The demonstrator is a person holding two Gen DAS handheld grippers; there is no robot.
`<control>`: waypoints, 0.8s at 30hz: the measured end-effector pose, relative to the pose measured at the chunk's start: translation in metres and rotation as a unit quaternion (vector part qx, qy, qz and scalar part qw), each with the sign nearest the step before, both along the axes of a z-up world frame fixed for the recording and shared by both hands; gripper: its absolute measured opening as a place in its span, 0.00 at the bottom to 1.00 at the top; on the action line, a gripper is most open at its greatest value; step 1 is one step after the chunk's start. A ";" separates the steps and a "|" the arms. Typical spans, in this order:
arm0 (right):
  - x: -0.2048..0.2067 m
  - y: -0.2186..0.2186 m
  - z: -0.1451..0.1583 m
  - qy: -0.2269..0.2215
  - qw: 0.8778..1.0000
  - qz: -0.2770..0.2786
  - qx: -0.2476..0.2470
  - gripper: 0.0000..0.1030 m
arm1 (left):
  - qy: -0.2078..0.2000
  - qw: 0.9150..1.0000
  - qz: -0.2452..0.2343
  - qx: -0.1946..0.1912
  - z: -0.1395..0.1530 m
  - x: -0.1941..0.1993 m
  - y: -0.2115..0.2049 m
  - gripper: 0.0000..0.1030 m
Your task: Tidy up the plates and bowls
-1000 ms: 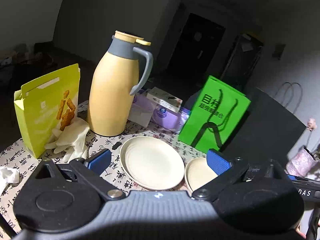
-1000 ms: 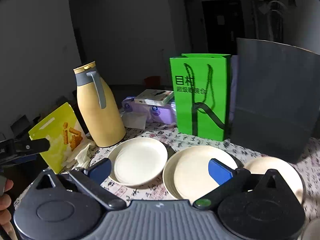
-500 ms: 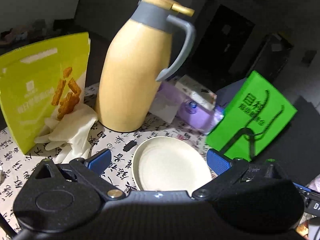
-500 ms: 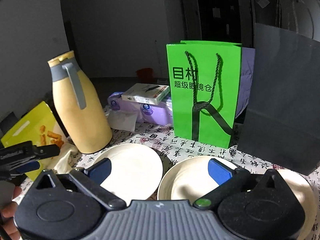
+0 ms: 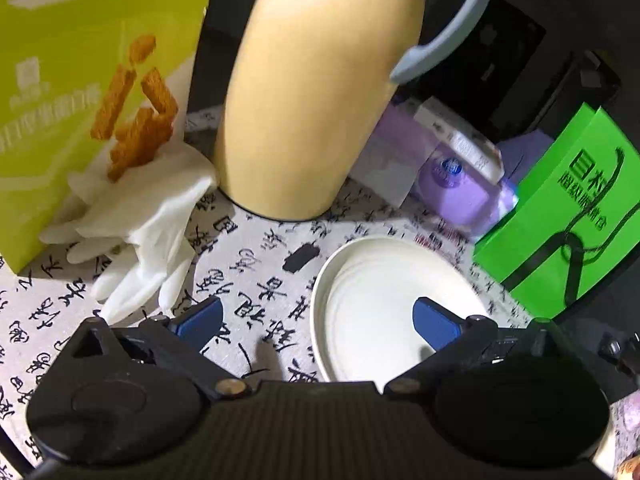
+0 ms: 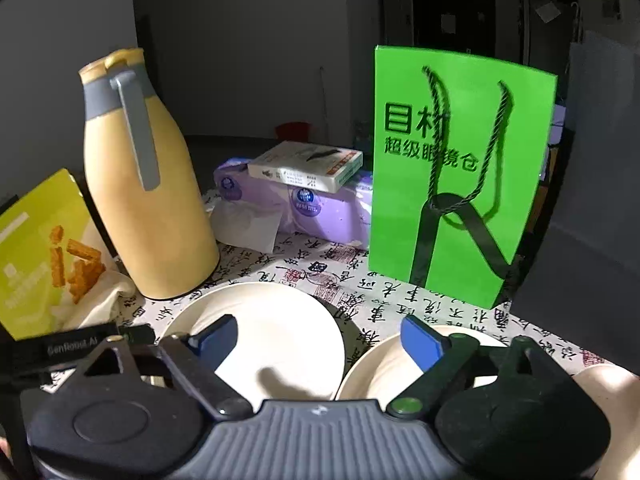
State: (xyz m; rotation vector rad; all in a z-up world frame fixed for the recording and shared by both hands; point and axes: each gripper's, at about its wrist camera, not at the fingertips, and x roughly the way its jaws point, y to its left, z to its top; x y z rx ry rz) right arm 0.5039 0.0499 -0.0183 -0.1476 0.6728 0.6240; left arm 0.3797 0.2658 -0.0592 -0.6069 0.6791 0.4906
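A cream plate [image 5: 380,300] lies on the calligraphy-print tablecloth [image 5: 248,264]. My left gripper [image 5: 316,320] is open and empty, low over the cloth, with its right fingertip over the plate's left part. In the right wrist view the same plate [image 6: 280,328] lies left of a second cream plate [image 6: 384,364], and a third cream dish [image 6: 608,392] shows at the right edge. My right gripper [image 6: 320,338] is open and empty, spanning the gap between the first two plates. The left gripper's body [image 6: 72,348] shows at the left.
A tall yellow thermos jug [image 5: 316,92] stands behind the plate. White gloves [image 5: 152,232] lie by a yellow-green snack box [image 5: 72,92]. A green paper bag [image 6: 456,176], purple tissue packs [image 6: 296,208] with a white box [image 6: 308,166] on top and a dark bag [image 6: 592,200] stand behind.
My left gripper has moved forward and down toward the left plate and jug. My right gripper has moved forward and lower over the two plates. Both stayed open.
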 end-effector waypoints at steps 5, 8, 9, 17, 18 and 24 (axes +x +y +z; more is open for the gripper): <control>0.013 0.016 -0.021 0.008 1.000 -0.011 -0.017 0.79 | 0.012 0.999 -0.033 0.015 -0.004 0.005 -0.002 1.00; 0.023 0.024 -0.032 0.018 1.000 -0.018 -0.018 0.65 | 0.016 0.999 -0.033 -0.001 -0.009 0.006 0.003 0.99; 0.026 0.026 -0.035 0.022 0.999 -0.021 -0.015 0.64 | 0.016 0.999 -0.031 -0.005 -0.011 0.006 0.005 0.98; 0.045 0.043 -0.058 0.034 0.998 -0.045 -0.034 0.50 | 0.039 0.998 -0.030 -0.032 -0.032 0.014 0.013 0.73; 0.047 0.044 -0.062 0.039 0.998 -0.044 -0.034 0.47 | 0.036 0.998 -0.031 -0.034 -0.033 0.014 0.013 0.73; 0.050 0.053 -0.078 0.034 0.996 -0.051 -0.058 0.36 | 0.035 0.998 -0.032 -0.033 -0.035 0.014 0.012 0.43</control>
